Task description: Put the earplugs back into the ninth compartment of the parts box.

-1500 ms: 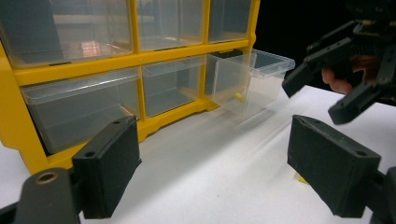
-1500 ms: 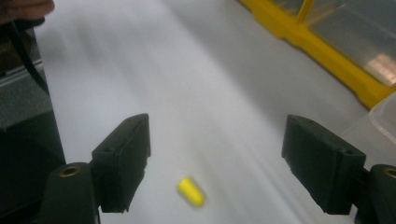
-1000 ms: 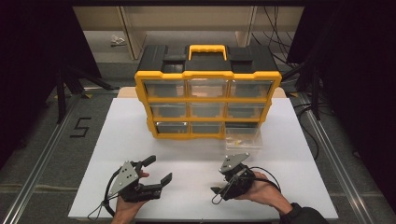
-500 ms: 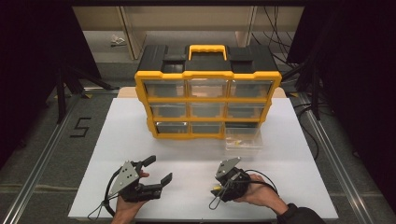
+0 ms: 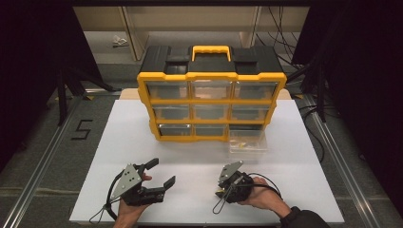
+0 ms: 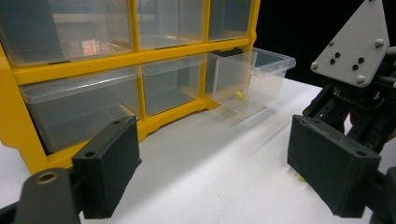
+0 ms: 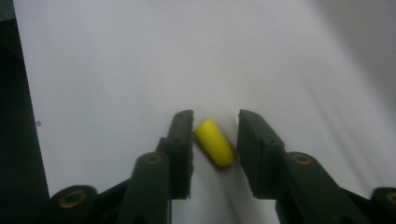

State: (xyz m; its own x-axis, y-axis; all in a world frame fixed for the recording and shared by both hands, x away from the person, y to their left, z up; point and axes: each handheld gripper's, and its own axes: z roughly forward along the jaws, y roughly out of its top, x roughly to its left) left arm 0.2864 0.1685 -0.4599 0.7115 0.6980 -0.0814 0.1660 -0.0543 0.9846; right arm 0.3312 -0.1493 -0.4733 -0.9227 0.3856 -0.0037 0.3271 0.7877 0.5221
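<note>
A small yellow cylinder [image 7: 214,142] lies on the white table [image 5: 190,156] near the front. My right gripper [image 7: 215,140] points down at it with one jaw against each side, shut on it. In the high view the right gripper [image 5: 221,190] stands right of centre, tipped toward the table. My left gripper [image 5: 161,172] rests at the front left, held by a hand, jaws wide open and nothing between them. A clear drawer [image 5: 247,141] is pulled out of the organiser's bottom right slot, with small yellow pieces [image 6: 239,96] in it.
The yellow and black organiser [image 5: 211,102] with clear drawers stands at the back middle of the table. Cables trail from both grippers near the table's front edge. Dark floor and metal rails flank the table.
The right gripper has moved left and toward the front edge and tipped down onto the table. The left gripper has stayed where it was.
</note>
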